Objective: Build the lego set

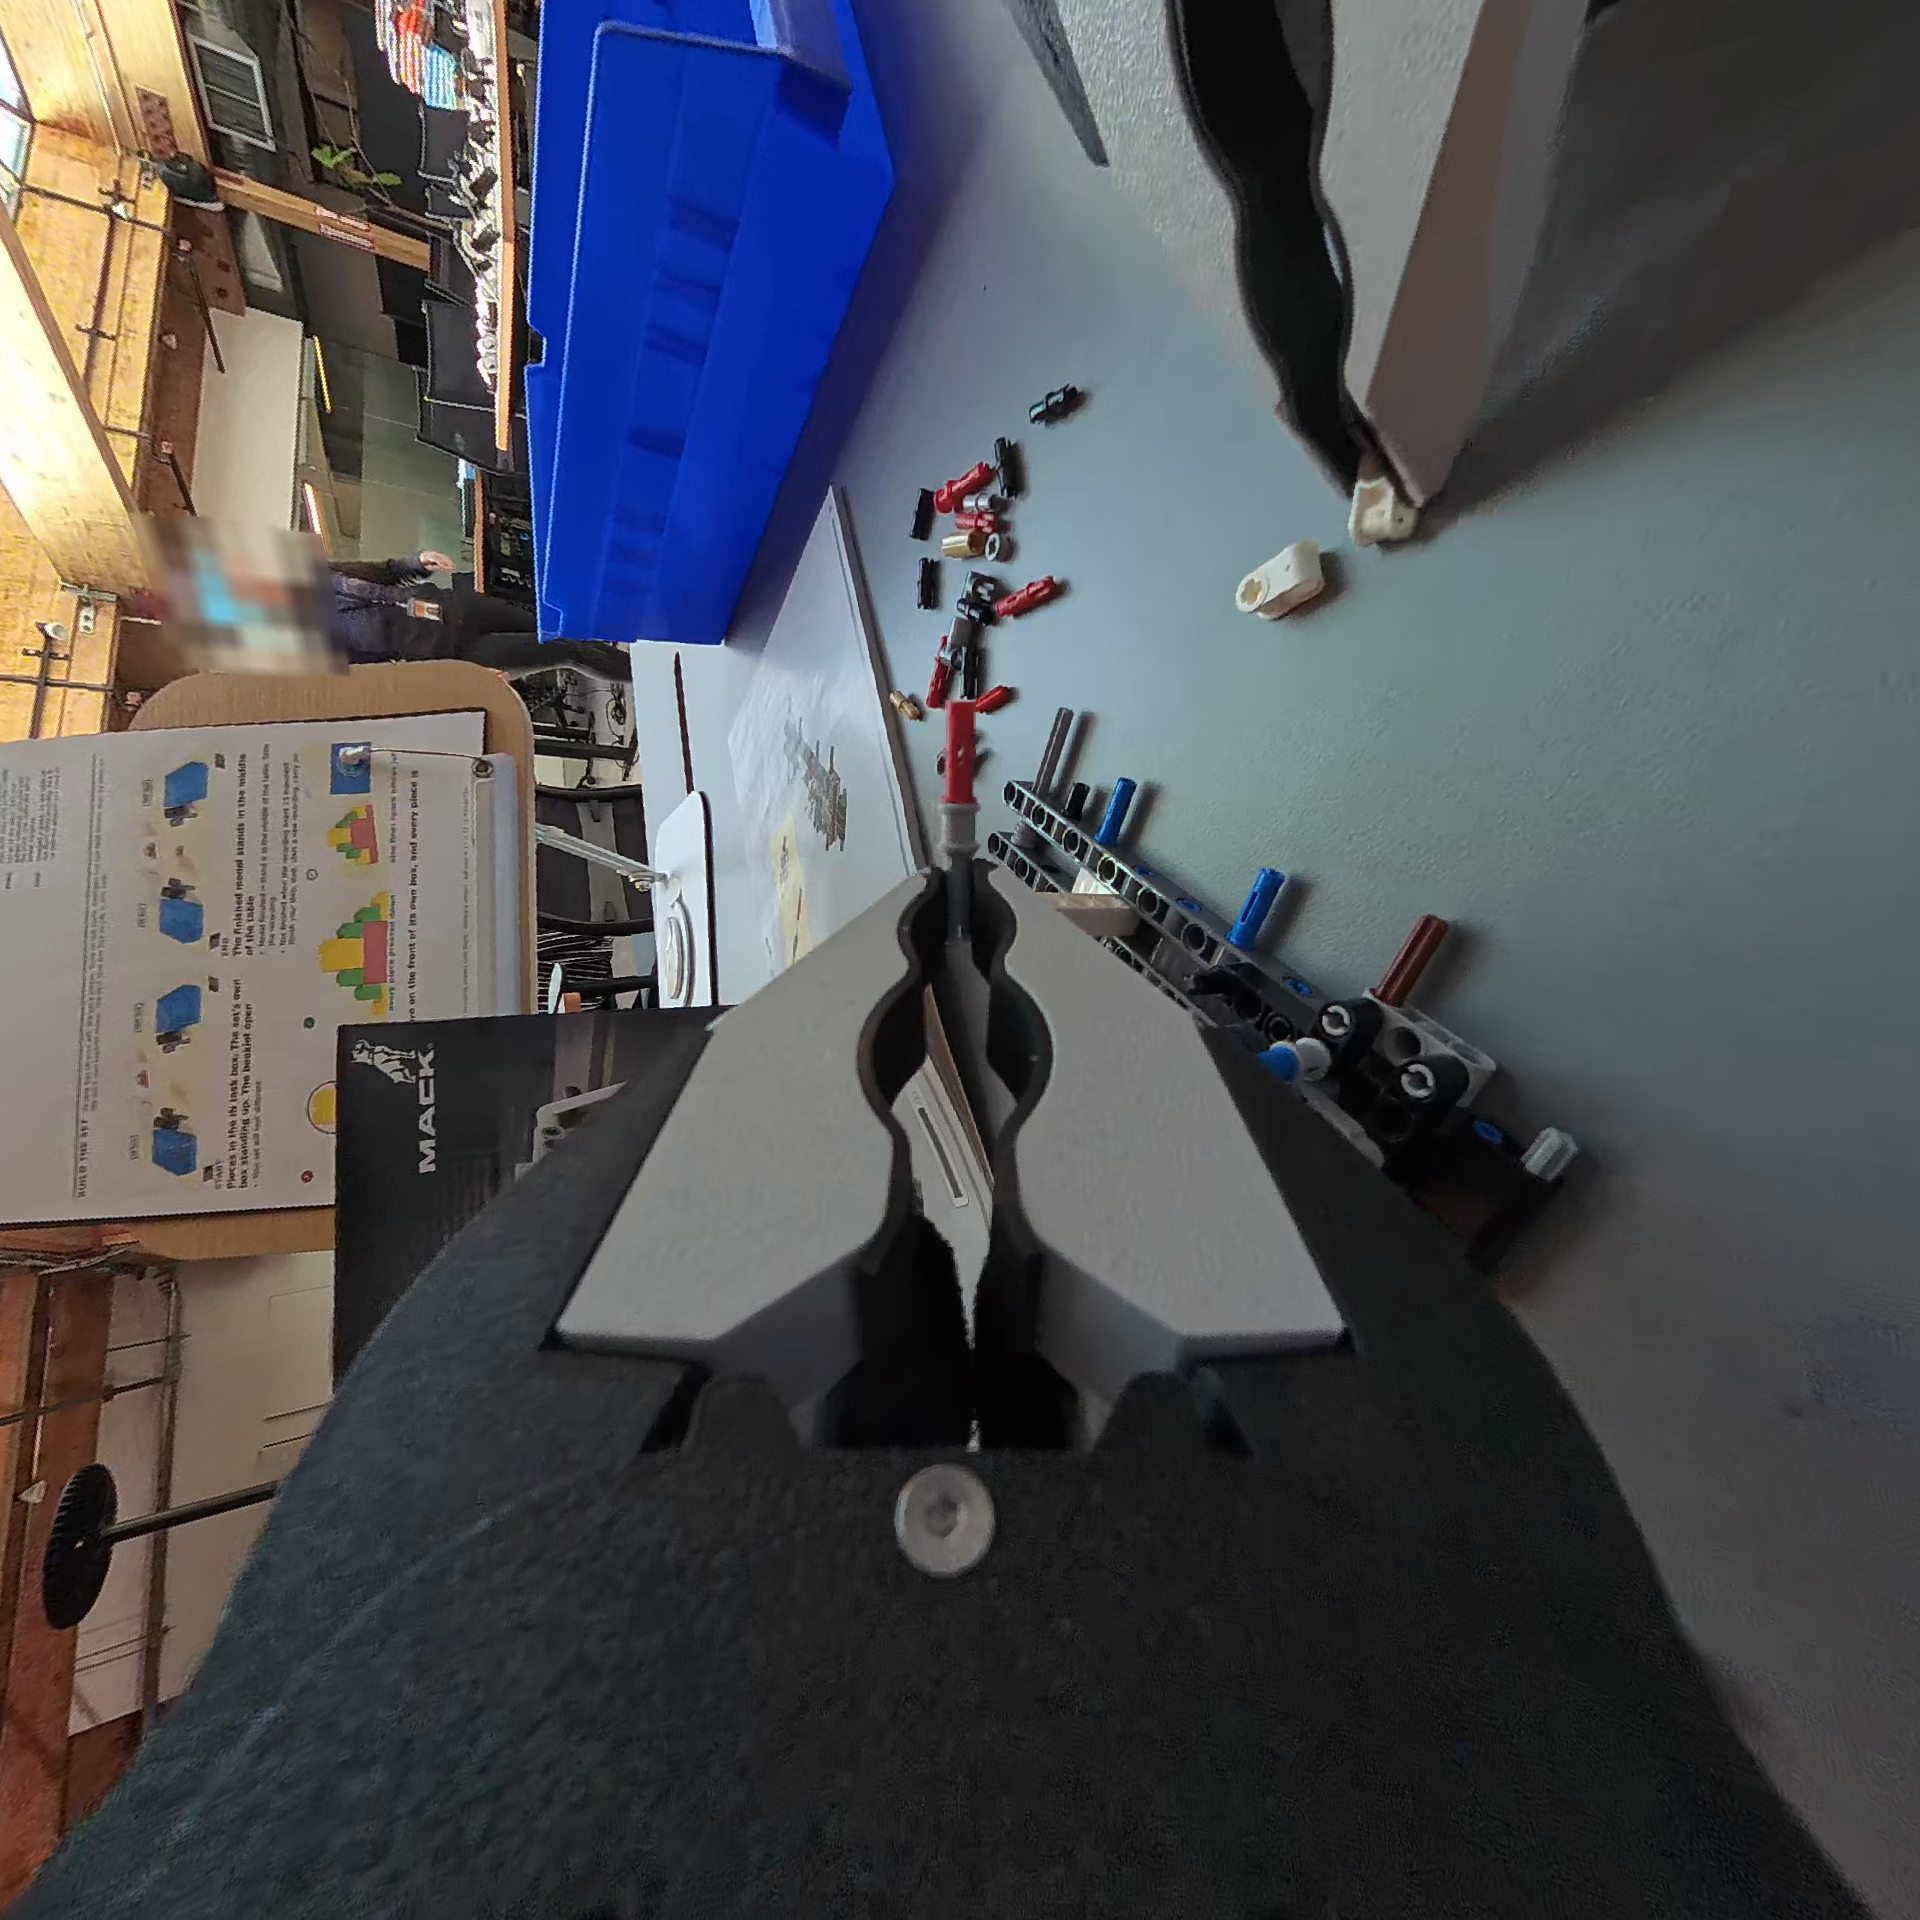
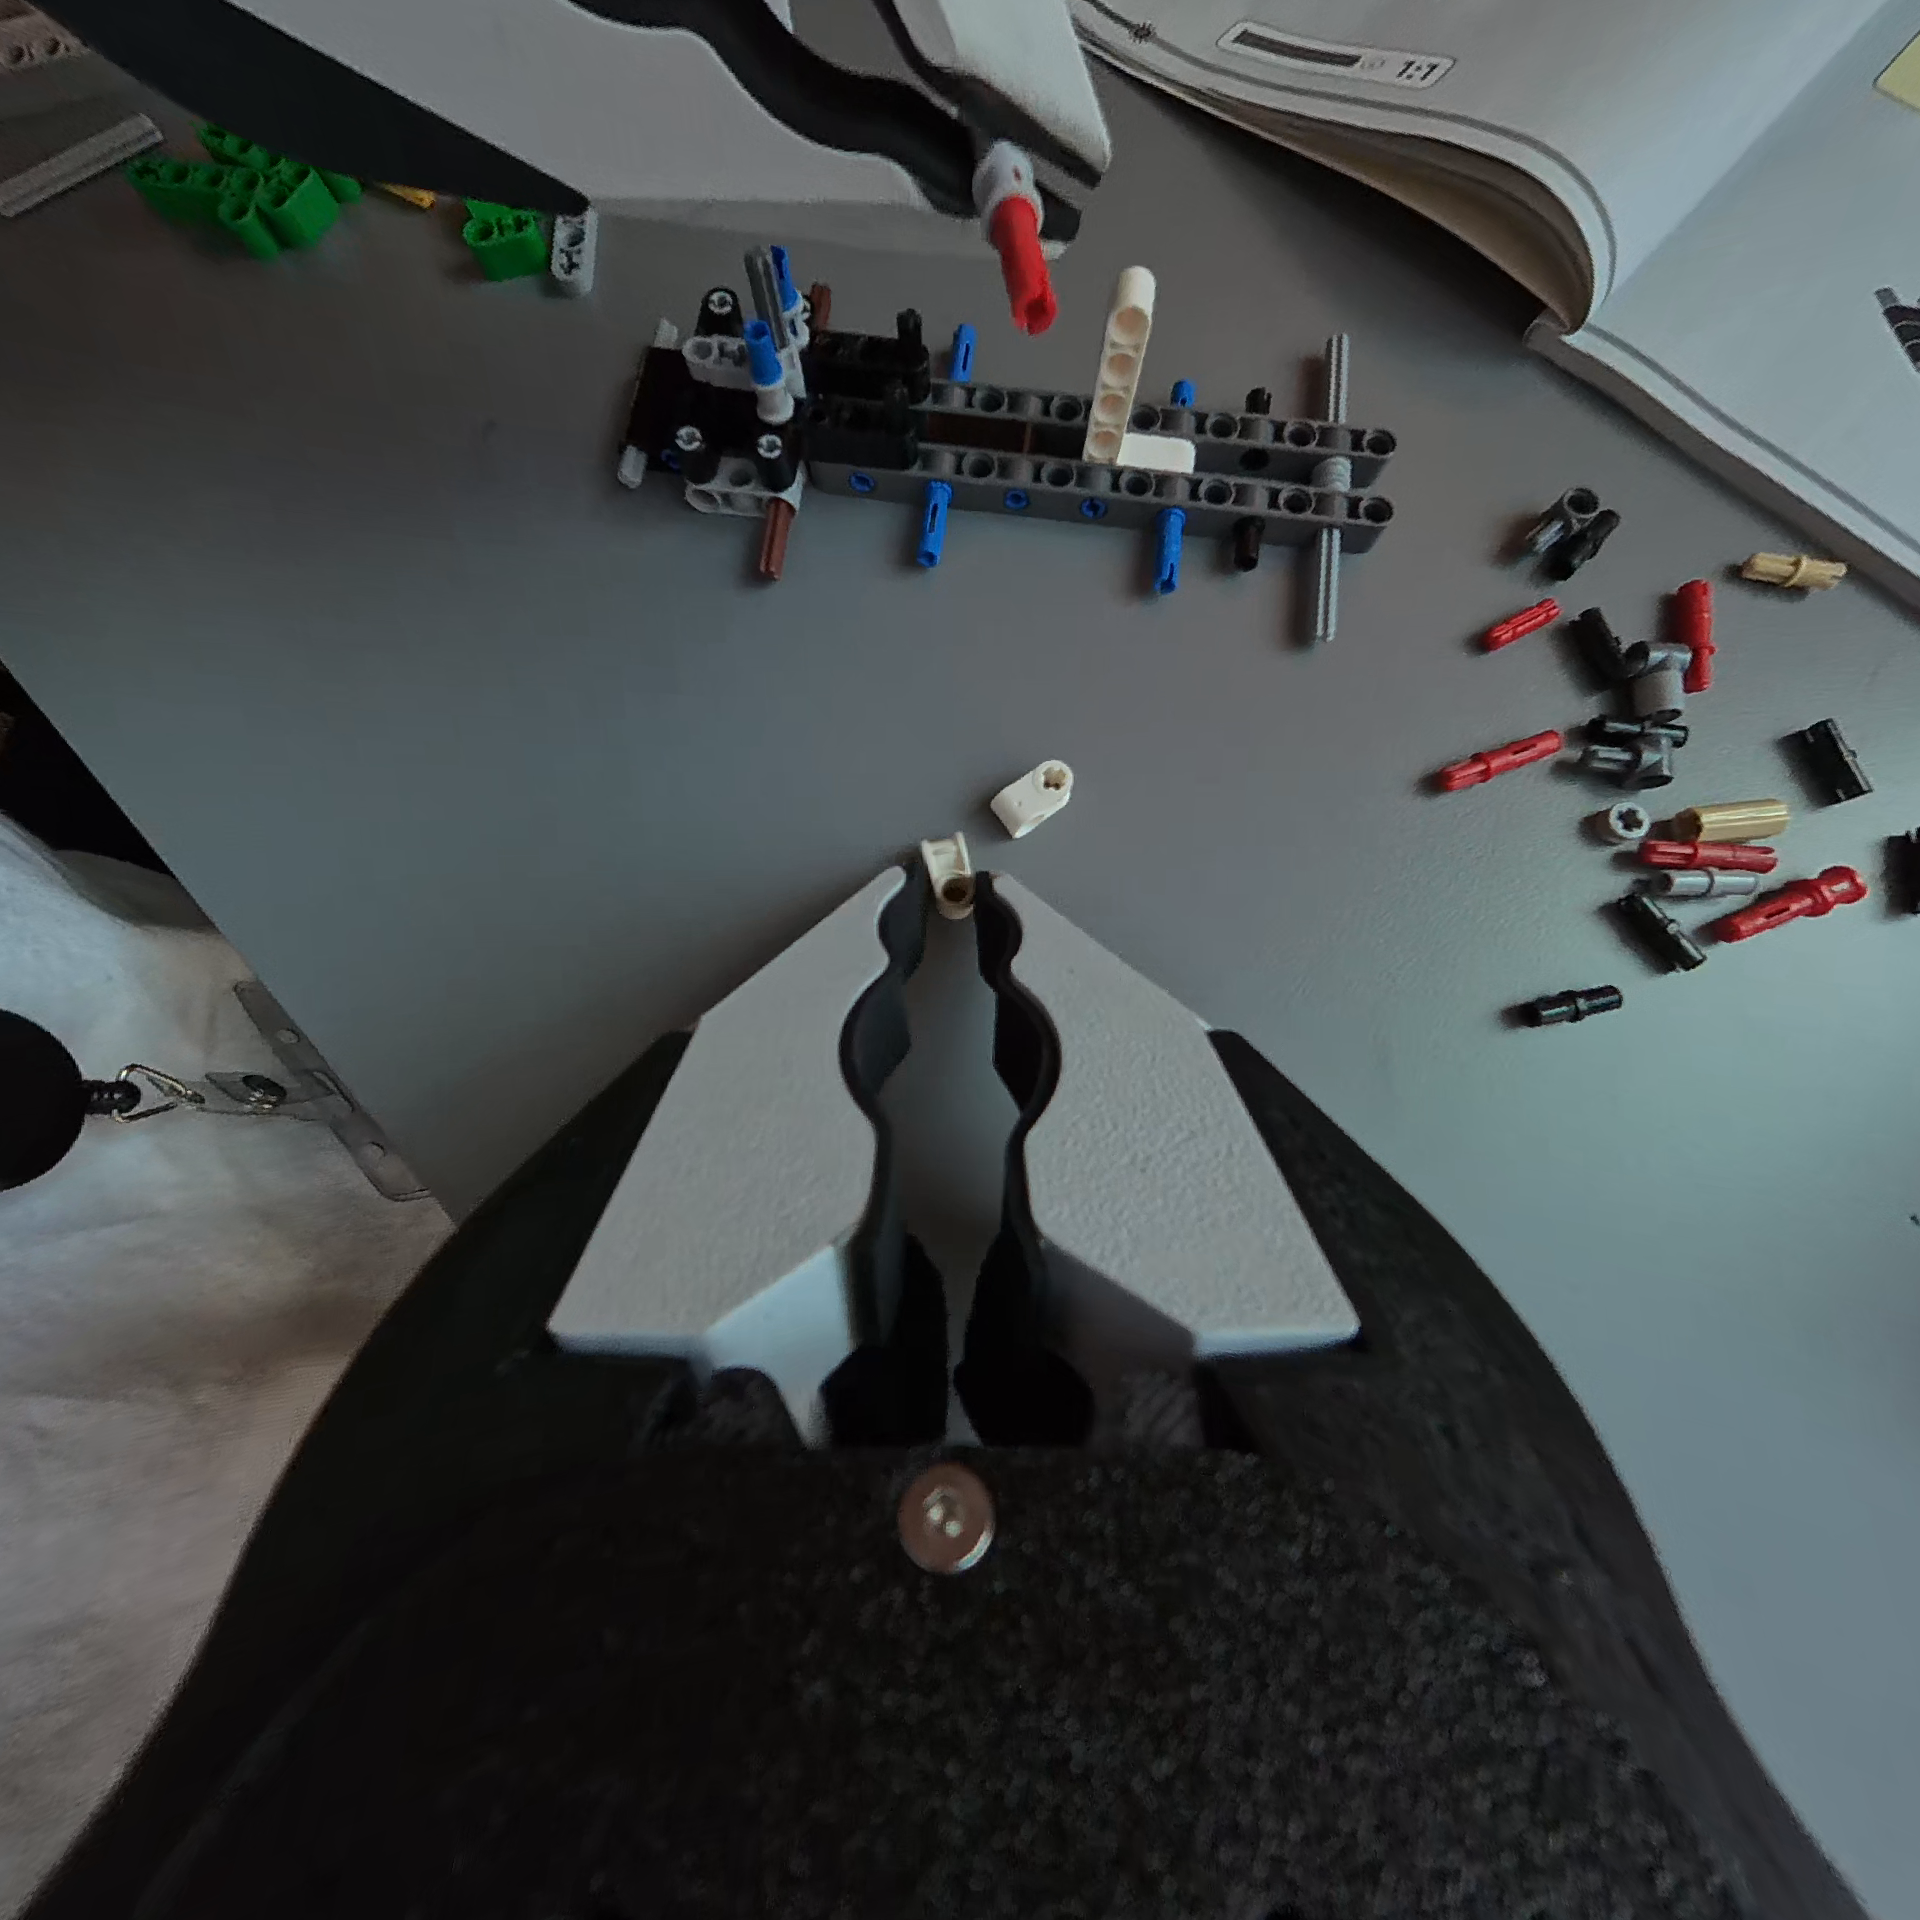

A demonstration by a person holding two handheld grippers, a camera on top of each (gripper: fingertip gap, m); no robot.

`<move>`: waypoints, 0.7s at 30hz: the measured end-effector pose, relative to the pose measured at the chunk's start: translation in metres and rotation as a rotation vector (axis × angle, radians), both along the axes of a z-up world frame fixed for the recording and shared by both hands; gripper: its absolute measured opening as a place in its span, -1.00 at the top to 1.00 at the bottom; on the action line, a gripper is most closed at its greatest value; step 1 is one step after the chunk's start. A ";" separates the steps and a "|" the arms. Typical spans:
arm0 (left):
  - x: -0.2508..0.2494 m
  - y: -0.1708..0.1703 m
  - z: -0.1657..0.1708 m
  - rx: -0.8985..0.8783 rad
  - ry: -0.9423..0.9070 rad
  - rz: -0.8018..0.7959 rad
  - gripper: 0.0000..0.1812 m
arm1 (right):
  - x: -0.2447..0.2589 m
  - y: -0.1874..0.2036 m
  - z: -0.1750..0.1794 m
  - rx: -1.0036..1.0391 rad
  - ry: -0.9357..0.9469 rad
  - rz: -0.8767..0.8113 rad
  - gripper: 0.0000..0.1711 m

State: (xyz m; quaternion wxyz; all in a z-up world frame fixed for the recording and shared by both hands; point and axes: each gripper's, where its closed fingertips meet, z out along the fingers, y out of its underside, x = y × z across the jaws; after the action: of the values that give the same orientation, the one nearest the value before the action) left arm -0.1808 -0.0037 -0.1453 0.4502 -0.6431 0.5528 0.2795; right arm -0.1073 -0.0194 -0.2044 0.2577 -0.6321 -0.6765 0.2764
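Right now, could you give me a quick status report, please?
Left gripper shut on red-and-grey pin. Right gripper shut on white connector. Grey chassis frame on table, nothing blocking.

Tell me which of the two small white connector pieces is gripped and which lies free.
The small white connector piece pinched at the right gripper tips is gripped. The other white connector lies loose on the grey table, just beyond the tips.

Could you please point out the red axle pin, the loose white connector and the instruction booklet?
red axle pin [image 2: 1020, 265]: right wrist view, red shaft.
loose white connector [image 2: 1031, 799]: right wrist view, body.
instruction booklet [image 2: 1475, 177]: right wrist view, page stack.
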 end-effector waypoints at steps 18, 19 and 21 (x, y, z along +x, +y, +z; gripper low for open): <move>0.007 -0.001 0.013 -0.237 -0.513 0.058 0.98 | -0.040 0.018 0.115 -0.125 0.777 0.218 0.96; 0.010 -0.002 0.015 -0.243 -0.532 0.044 0.98 | -0.043 0.015 0.113 -0.064 0.765 0.247 0.96; 0.013 -0.004 0.017 -0.248 -0.545 0.020 0.99 | -0.047 0.010 0.107 0.071 0.726 0.311 0.96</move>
State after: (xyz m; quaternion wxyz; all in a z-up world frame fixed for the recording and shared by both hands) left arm -0.1679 -0.0076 -0.1283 0.4973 -0.7499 0.4351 0.0314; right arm -0.1540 -0.0094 -0.0973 0.4569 -0.3741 -0.6380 0.4941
